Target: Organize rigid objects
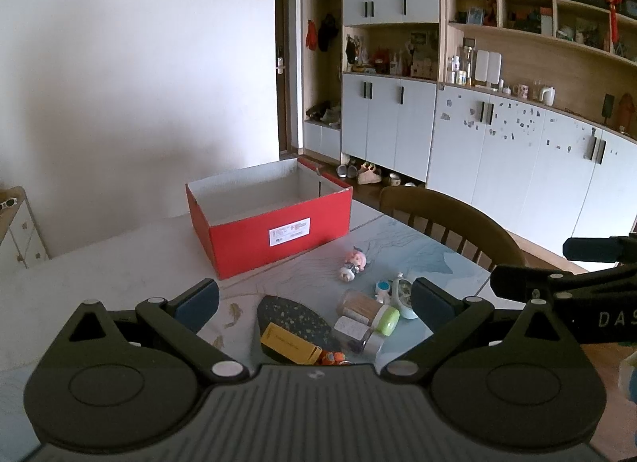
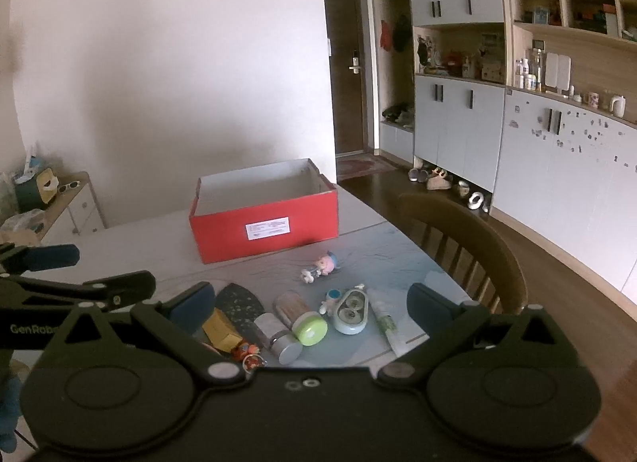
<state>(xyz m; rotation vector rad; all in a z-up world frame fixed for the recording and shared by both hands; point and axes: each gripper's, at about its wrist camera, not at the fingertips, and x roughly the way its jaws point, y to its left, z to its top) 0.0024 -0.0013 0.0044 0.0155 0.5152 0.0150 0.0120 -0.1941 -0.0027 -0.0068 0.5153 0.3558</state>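
Hovering wide and empty, both: left hand-held gripper [image 1: 314, 304], right hand-held gripper [image 2: 310, 304]. Toys and jars [image 2: 306, 322] crowd the worktop [image 2: 390, 259] before the red box [image 2: 262, 223] (risky: a jaw could nudge neighbours off).

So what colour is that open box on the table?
Red outside, white inside; the box shows best in the right wrist view.
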